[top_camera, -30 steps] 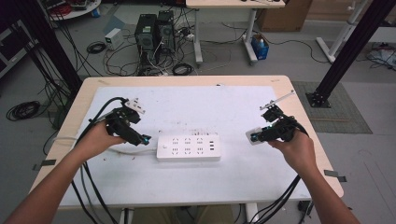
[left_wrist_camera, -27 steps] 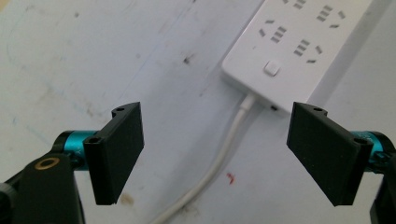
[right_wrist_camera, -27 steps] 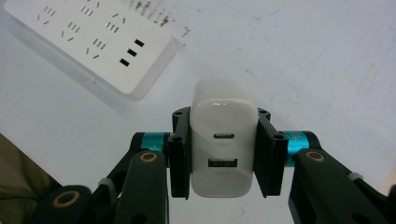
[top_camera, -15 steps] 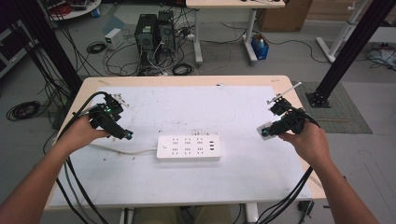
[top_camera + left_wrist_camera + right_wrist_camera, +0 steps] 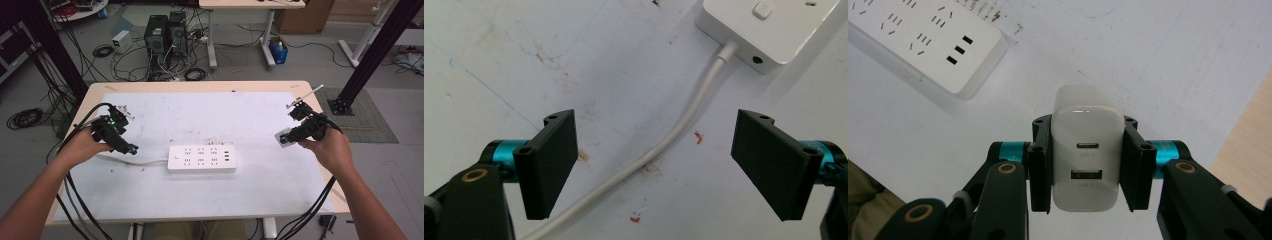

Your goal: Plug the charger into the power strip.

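A white power strip (image 5: 201, 158) lies at the table's middle, its white cable (image 5: 145, 161) trailing left. In the left gripper view my left gripper (image 5: 654, 167) is open, its jaws standing either side of the cable (image 5: 674, 142) above the tabletop, near the strip's switch end (image 5: 769, 25). In the high view that gripper (image 5: 131, 149) sits left of the strip. My right gripper (image 5: 1087, 165) is shut on a white USB charger (image 5: 1087, 150), both ports facing the camera. It hovers at the table's right (image 5: 285, 137), apart from the strip (image 5: 928, 40).
The white mat (image 5: 210, 120) covers most of the wooden table (image 5: 200, 86). Black cables hang from both grippers over the front edge. Computer towers (image 5: 162, 35), floor cables and a black frame post (image 5: 380, 50) stand beyond the table.
My left hand has drawn back to the left, away from the strip's end. The right hand with the charger has shifted slightly right.
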Demonstrator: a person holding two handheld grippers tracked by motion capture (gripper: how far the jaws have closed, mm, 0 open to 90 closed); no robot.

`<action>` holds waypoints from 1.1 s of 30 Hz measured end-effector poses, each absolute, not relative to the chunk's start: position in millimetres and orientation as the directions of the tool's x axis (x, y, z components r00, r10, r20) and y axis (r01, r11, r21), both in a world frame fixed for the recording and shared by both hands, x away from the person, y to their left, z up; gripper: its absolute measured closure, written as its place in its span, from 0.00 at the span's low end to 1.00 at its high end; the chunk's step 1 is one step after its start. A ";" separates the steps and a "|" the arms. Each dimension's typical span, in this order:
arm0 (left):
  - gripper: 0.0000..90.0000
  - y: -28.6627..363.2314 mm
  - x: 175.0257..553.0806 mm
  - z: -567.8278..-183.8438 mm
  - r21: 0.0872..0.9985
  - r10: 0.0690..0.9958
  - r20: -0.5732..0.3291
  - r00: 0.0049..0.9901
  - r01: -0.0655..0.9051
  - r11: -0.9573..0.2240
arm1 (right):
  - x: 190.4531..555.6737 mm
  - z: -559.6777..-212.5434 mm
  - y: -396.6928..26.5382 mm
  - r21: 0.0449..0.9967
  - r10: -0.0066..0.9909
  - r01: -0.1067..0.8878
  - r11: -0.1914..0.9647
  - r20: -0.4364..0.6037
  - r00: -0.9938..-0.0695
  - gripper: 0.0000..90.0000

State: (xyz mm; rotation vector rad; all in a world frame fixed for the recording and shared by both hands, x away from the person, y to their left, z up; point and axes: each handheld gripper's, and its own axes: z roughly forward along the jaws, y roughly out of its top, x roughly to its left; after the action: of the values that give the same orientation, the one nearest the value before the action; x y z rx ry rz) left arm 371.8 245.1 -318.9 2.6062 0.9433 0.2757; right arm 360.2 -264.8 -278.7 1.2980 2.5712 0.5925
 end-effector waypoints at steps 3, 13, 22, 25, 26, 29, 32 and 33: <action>0.21 244.3 370.8 -319.0 0.386 0.636 0.063 0.769 0.569 -0.727 | 359.8 -278.7 -262.0 0.432 0.801 0.723 0.540 0.001 -0.599 0.69; 0.21 249.3 369.5 -324.5 0.401 0.624 0.070 0.778 0.551 -0.732 | 360.7 -272.1 -247.7 0.429 0.771 0.696 0.575 -0.001 -0.637 0.69; 0.21 243.1 366.2 -327.1 0.439 0.572 0.079 0.817 0.486 -0.755 | 370.5 -265.2 -228.6 0.438 0.746 0.678 0.590 0.024 -0.665 0.69; 0.21 240.3 365.3 -330.6 0.437 0.555 0.076 0.829 0.472 -0.765 | 373.2 -264.6 -218.0 0.437 0.724 0.660 0.611 0.028 -0.689 0.69; 0.21 239.7 365.3 -331.4 0.429 0.547 0.079 0.833 0.467 -0.773 | 373.7 -264.8 -213.6 0.435 0.714 0.652 0.621 0.029 -0.700 0.69; 0.21 238.0 365.0 -335.8 0.423 0.533 0.075 0.843 0.457 -0.782 | 376.2 -266.1 -200.5 0.426 0.679 0.624 0.655 0.030 -0.733 0.69; 0.21 237.9 365.4 -338.9 0.422 0.528 0.070 0.846 0.454 -0.785 | 381.1 -268.3 -184.3 0.419 0.636 0.588 0.692 0.029 -0.771 0.69; 0.21 238.0 365.6 -339.8 0.423 0.528 0.067 0.847 0.455 -0.783 | 382.8 -269.2 -179.2 0.419 0.624 0.574 0.703 0.022 -0.781 0.69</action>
State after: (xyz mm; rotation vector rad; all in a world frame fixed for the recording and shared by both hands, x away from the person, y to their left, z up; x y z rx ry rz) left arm 365.6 238.0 -339.8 2.6277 0.7311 0.2553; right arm 382.8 -179.2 -269.2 0.9844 2.7855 0.6237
